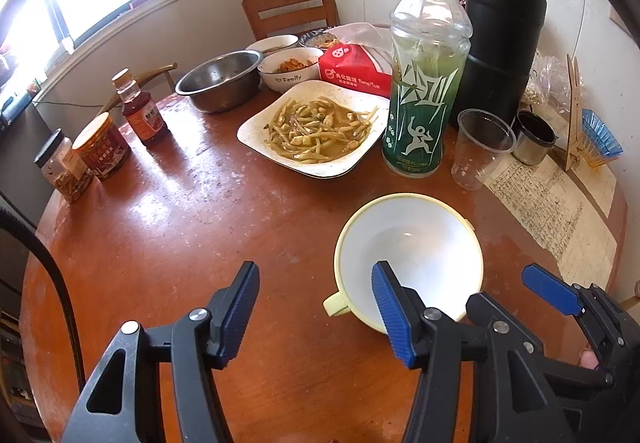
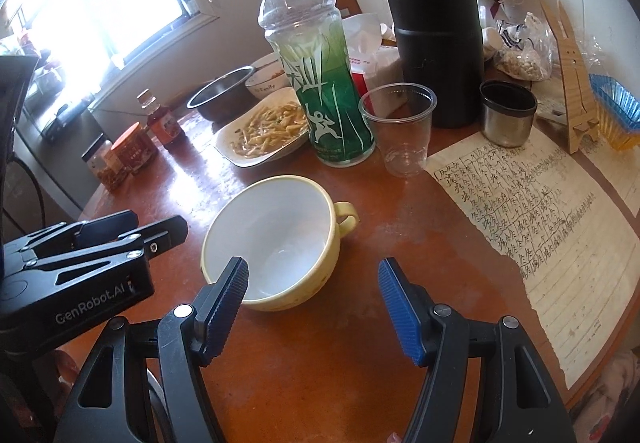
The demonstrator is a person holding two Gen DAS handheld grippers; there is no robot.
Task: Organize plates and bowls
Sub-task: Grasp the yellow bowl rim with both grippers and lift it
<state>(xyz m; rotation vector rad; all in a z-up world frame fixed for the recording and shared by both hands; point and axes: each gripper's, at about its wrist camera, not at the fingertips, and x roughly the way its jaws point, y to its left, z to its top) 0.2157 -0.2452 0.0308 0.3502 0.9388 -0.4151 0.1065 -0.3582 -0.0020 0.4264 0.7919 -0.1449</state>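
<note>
The yellow cup-bowl (image 2: 276,243) sits empty on the table (image 2: 340,343), near the front edge. Left claw (image 1: 316,315) is apart w/ nothing in it, bowl just ahead. Right claw (image 2: 314,307) is apart too, bowl rim by its left tip.

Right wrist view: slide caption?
Open right gripper hovers near an empty pale-yellow handled bowl on a cluttered round wooden table.

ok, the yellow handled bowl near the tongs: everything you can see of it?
The yellow bowl is pale yellow outside and white inside, ceramic-looking, with one small loop handle. It stands upright and empty, perhaps with a trace of liquid at the bottom, on the wooden table, nearer than the green bottle and clear cup. Both tongs are open and hold nothing; whether a pad touches its rim is unclear.
</note>
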